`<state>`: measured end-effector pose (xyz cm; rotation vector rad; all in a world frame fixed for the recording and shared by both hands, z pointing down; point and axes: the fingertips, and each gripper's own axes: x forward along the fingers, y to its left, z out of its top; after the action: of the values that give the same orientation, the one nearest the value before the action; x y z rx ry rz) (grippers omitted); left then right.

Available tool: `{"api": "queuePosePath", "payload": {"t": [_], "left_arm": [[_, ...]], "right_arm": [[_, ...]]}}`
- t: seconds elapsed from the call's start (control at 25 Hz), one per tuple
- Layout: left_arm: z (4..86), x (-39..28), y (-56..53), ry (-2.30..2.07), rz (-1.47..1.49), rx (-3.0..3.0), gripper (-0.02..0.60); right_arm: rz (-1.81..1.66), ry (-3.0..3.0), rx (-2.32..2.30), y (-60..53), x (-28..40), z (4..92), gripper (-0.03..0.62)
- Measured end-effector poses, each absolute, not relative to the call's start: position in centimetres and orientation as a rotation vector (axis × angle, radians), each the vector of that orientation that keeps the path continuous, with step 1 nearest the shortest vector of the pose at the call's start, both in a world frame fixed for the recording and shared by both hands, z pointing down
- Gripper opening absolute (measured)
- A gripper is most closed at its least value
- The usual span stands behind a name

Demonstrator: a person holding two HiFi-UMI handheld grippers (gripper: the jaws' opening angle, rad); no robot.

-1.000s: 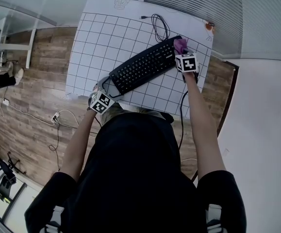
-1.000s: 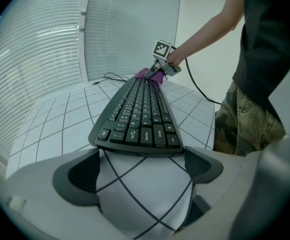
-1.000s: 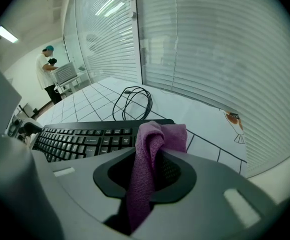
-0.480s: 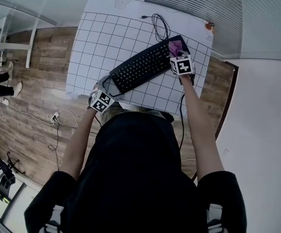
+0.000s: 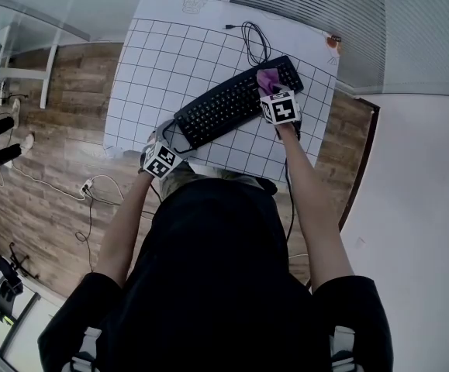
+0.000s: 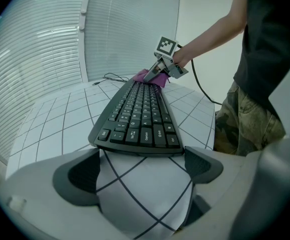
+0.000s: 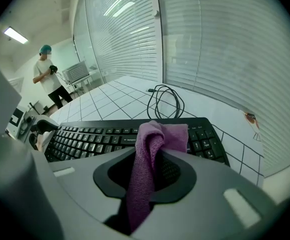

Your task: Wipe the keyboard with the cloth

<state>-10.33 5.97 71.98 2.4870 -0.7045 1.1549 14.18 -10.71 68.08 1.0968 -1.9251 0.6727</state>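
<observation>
The right claw (image 7: 152, 160) is squeezing shut on the purple cloth (image 7: 157, 134). The cloth's loose end is poking out in front and is touching the keyboard (image 5: 222, 108) close to its right end, just beside the number keys. The keyboard is lying on the white surface (image 5: 162, 60) with its long side running at a slant, from the far right down to the near left. So almost all the keys are sitting to the left of the cloth, in a long row going toward the left claw (image 6: 142, 168). Only a small bit of keyboard is lying to the right of the cloth. I am thinking the next wipe needs to go along that long row, sliding left and toward the person, with the cloth pressing flat on the keys. The left claw is waiting at the keyboard's other end with its jaws wide apart and nothing between them but the bare surface. The keyboard's end is lying just in front of those jaws, and I cannot tell if they are touching it. It may be helping to stop the keyboard from sliding. The cable (image 5: 255, 41) is curling on the surface behind the keyboard, out of the way.
</observation>
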Motion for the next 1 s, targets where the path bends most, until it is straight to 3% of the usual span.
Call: {"api": "queuePosePath", "payload": {"t": [1.0], "left_arm": [[72.0,-10.4,6.0,-0.709,1.150,2.490,0.505]], "right_arm": [[0.641,-1.967,1.049,-7.4,9.0,68.1,0.089]]}}
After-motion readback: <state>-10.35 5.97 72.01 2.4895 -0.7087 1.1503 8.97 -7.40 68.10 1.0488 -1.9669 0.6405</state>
